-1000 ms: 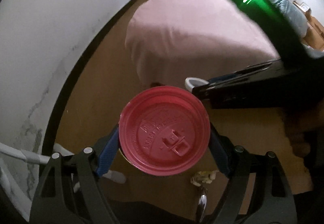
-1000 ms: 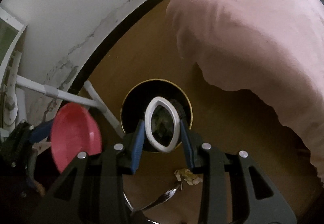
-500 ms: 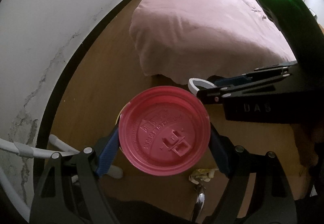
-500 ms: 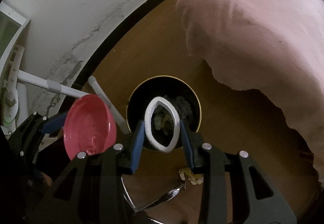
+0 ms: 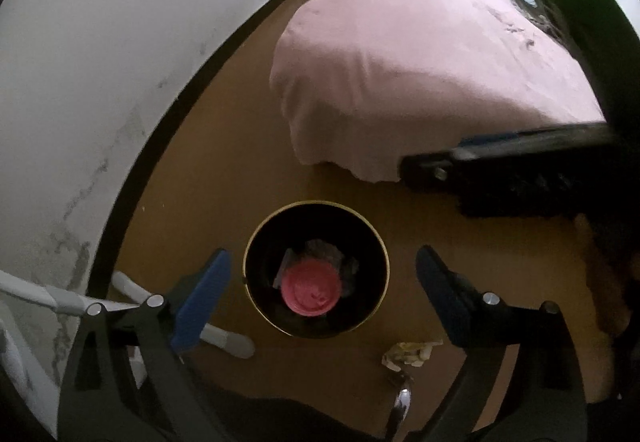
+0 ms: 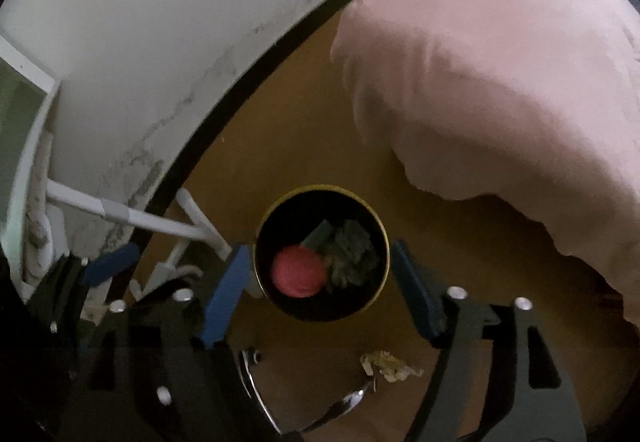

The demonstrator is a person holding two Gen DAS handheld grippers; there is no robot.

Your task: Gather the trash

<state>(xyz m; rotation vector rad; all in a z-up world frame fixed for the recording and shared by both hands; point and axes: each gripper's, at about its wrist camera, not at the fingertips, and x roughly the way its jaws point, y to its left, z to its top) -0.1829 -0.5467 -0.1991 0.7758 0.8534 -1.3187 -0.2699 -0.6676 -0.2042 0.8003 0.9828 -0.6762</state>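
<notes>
Both grippers hang open over the bin: my left gripper (image 5: 320,290) has its blue pads spread wide to either side of the black, gold-rimmed waste bin (image 5: 256,242) at lower centre of its view, and my right gripper (image 6: 316,282) is spread the same way, holding nothing. Inside the bin I see the red cup lid (image 5: 311,289) lying flat on darker crumpled rubbish (image 6: 352,254); the white ring is not visible to me among it. With both drops apparently made, I judge the step in hand is clearing away from the bin, and doing it well means lifting straight up so neither pad clips the rim and tips it. Next I would go for the crumpled yellowish paper scrap (image 5: 408,352) on the wooden floor (image 5: 224,162), just below and right of the bin, near a shiny spoon (image 6: 344,402). Both tools point steeply downward, side by side; the left one shows at lower left of the right view. Beyond lie the pink bedspread (image 5: 400,62) upper right and a white wall (image 6: 160,22) upper left.
</notes>
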